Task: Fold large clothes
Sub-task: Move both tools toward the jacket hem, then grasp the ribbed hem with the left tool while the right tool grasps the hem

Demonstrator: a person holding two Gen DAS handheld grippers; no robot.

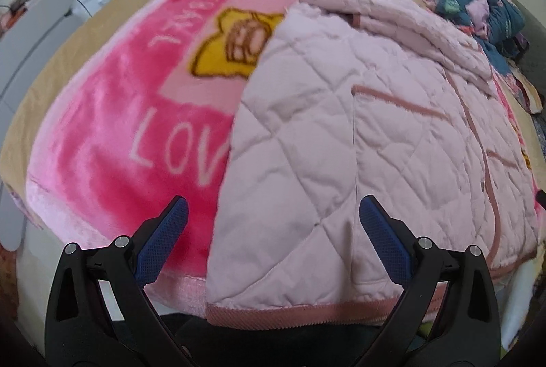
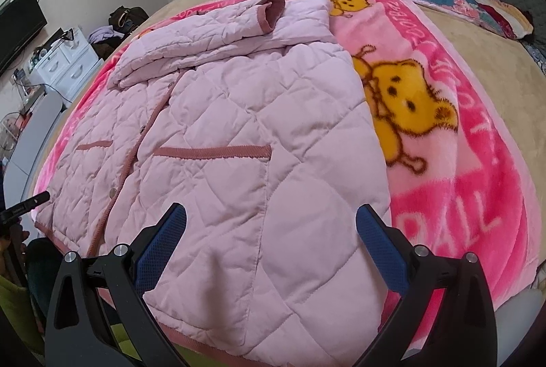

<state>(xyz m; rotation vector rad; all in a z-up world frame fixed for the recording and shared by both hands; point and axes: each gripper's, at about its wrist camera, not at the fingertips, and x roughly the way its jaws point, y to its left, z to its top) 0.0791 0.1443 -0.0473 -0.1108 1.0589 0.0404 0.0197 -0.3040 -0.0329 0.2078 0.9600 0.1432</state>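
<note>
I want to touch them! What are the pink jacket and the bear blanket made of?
The pink jacket looks like soft, matte quilted fabric, probably padded: stitched diamonds puff up, with ribbed darker trim. The bear blanket looks like fuzzy plush fleece: its pile is hairy and slightly shiny. Exact fibres cannot be told.

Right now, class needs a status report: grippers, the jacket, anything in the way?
Left gripper open, right gripper open, both empty. Pink quilted jacket flat on pink blanket, sleeves folded across the top. Nothing in the way.
</note>
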